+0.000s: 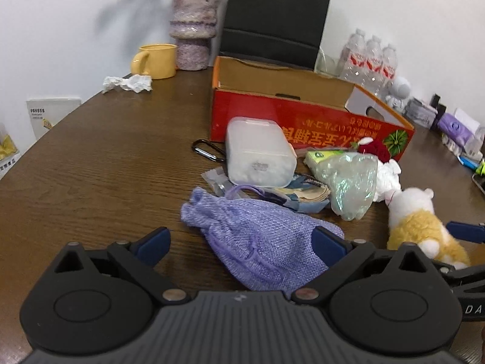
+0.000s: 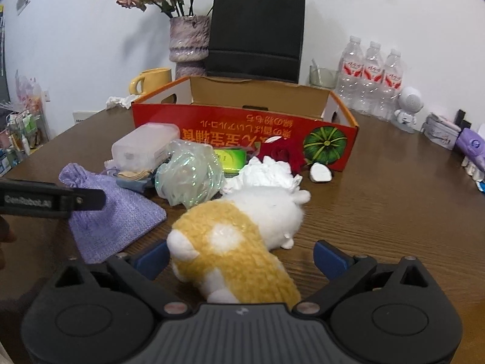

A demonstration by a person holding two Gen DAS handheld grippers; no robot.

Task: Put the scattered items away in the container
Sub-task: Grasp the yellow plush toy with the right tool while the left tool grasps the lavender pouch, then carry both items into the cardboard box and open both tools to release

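An open red cardboard box [image 1: 303, 121] [image 2: 242, 127] stands on the brown table. In front of it lie scattered items: a purple cloth pouch [image 1: 257, 242] [image 2: 106, 212], a white plastic case [image 1: 257, 151] [image 2: 142, 145], a crumpled clear bag [image 1: 351, 182] [image 2: 188, 176], a black carabiner [image 1: 206, 150] and a yellow-and-white plush toy [image 1: 415, 230] [image 2: 239, 248]. My left gripper [image 1: 242, 244] is open, its fingers either side of the pouch. My right gripper [image 2: 241, 256] is open, its fingers either side of the plush toy.
A yellow mug [image 1: 156, 60], a purple vase [image 1: 194, 27], a black paper bag [image 1: 272, 18] and water bottles [image 2: 369, 75] stand behind the box. Crumpled paper [image 1: 127, 83] lies near the mug. Small objects line the right table edge [image 2: 448, 133].
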